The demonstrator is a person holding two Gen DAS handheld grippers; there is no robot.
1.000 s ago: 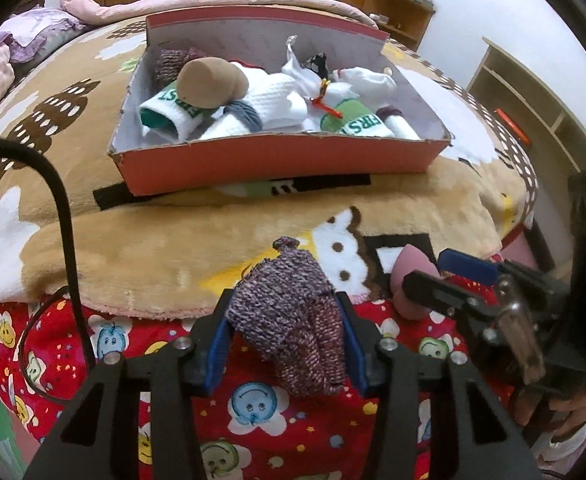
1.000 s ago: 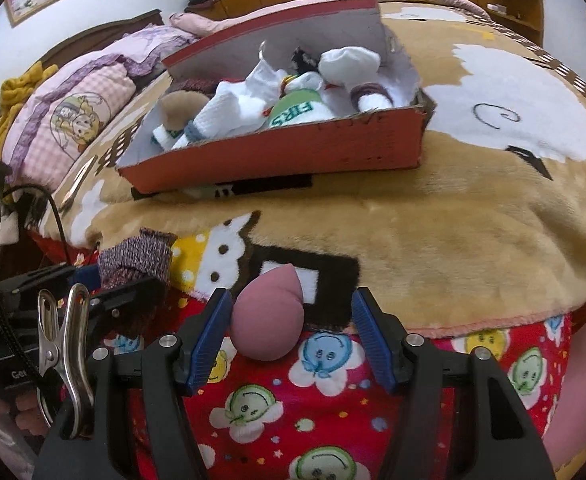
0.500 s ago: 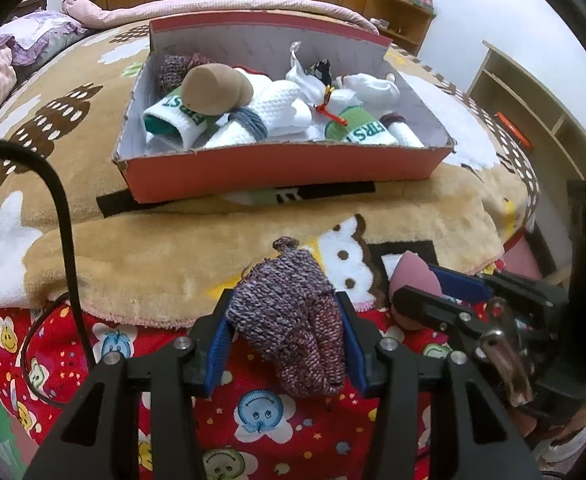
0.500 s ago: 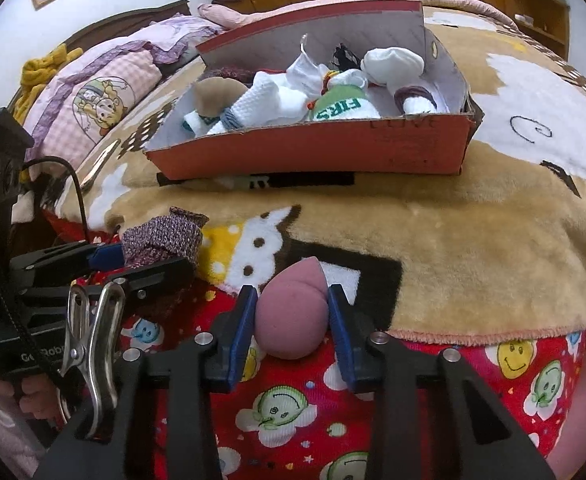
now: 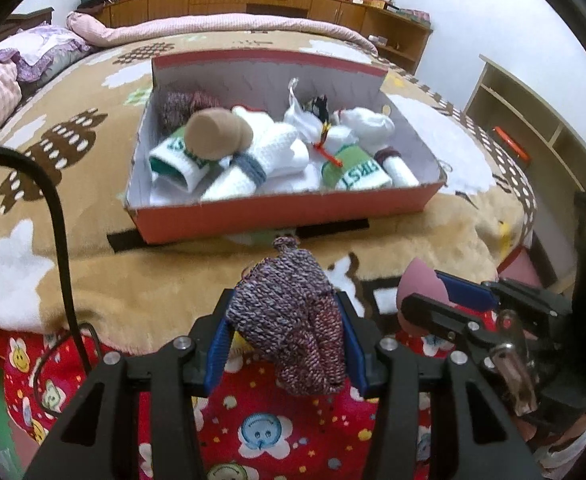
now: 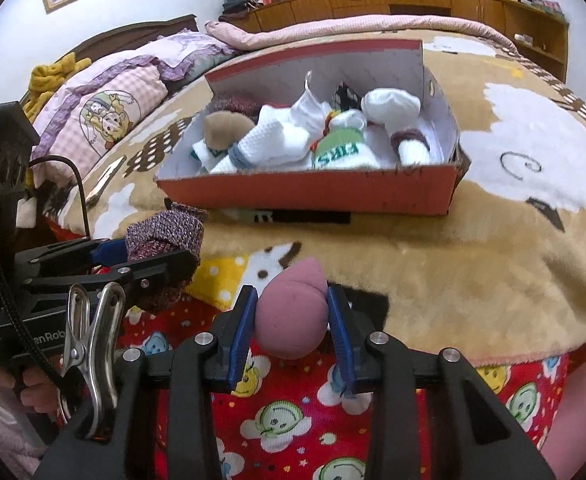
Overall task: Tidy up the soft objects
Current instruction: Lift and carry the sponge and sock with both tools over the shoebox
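Observation:
My left gripper point(image 5: 287, 328) is shut on a purple knitted sock point(image 5: 293, 316), held above the red sheet at the bed's near edge. My right gripper point(image 6: 292, 312) is shut on a pink egg-shaped sponge point(image 6: 292, 316), its blue pads pressing both sides. Each gripper shows in the other's view: the right gripper point(image 5: 425, 300) with the sponge point(image 5: 419, 284) at the right, the left gripper point(image 6: 161, 252) with the sock point(image 6: 165, 232) at the left. Beyond both, an open red box point(image 5: 277, 216) on the bed holds rolled white socks, a tan sponge point(image 5: 217, 136) and another knitted piece.
The box point(image 6: 313, 196) rests on a tan plush blanket point(image 6: 473, 260) over a red cartoon sheet point(image 6: 313, 440). Pillows point(image 6: 105, 112) lie at the left. A wooden shelf point(image 5: 533, 128) stands at the right. A black cable point(image 5: 57, 216) loops at the left. A person's hand point(image 6: 25, 384) grips the left tool.
My right gripper's jaws closed from wide apart onto the pink sponge. Both grippers have tilted up a little, so the box sits lower in both views. The left grip is unchanged.

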